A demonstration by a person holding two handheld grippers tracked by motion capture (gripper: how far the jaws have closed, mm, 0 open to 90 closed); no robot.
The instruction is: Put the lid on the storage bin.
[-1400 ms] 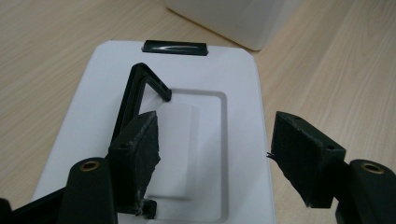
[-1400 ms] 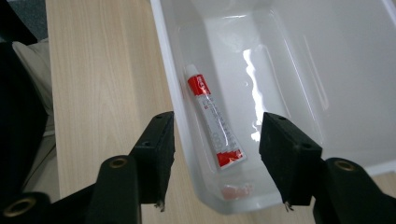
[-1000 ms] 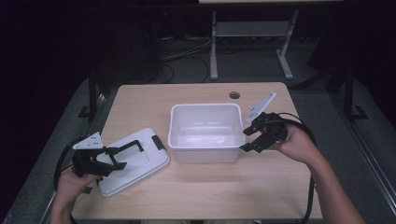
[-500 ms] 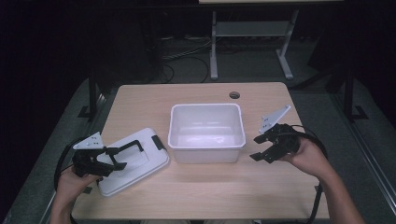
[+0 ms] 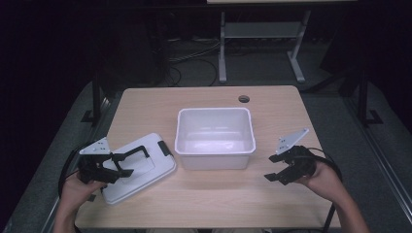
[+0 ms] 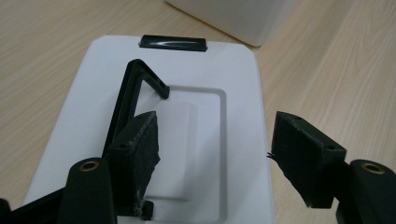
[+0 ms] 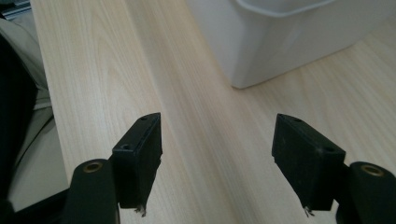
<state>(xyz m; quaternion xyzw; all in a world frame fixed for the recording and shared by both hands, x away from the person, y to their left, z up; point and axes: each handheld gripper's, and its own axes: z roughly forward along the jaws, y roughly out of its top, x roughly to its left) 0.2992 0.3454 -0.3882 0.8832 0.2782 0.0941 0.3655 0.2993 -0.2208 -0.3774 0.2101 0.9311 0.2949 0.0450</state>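
A white plastic bin (image 5: 215, 145) stands mid-table with nothing inside. To its left lies the white lid (image 5: 145, 172), flat, with a black handle (image 5: 135, 151) raised and a black latch (image 5: 164, 147) at its far edge. My left gripper (image 5: 121, 164) hovers open over the lid (image 6: 229, 93); the handle (image 6: 133, 88) runs beside its left pad (image 6: 140, 149), not between the pads. My right gripper (image 5: 272, 168) is low over bare wood to the right of the bin (image 7: 280, 42). Its jaws have just been opening and nothing is between them.
A round cable hole (image 5: 244, 99) sits in the table (image 5: 214, 204) behind the bin. Past the far edge stand a metal frame (image 5: 222, 48) and loose cables on a dark floor. The table's near edge (image 7: 44, 88) lies just left of the right gripper.
The right gripper has left the bin's right rim, sinking and pulling back toward the near right of the table. The left gripper and lid have not moved.
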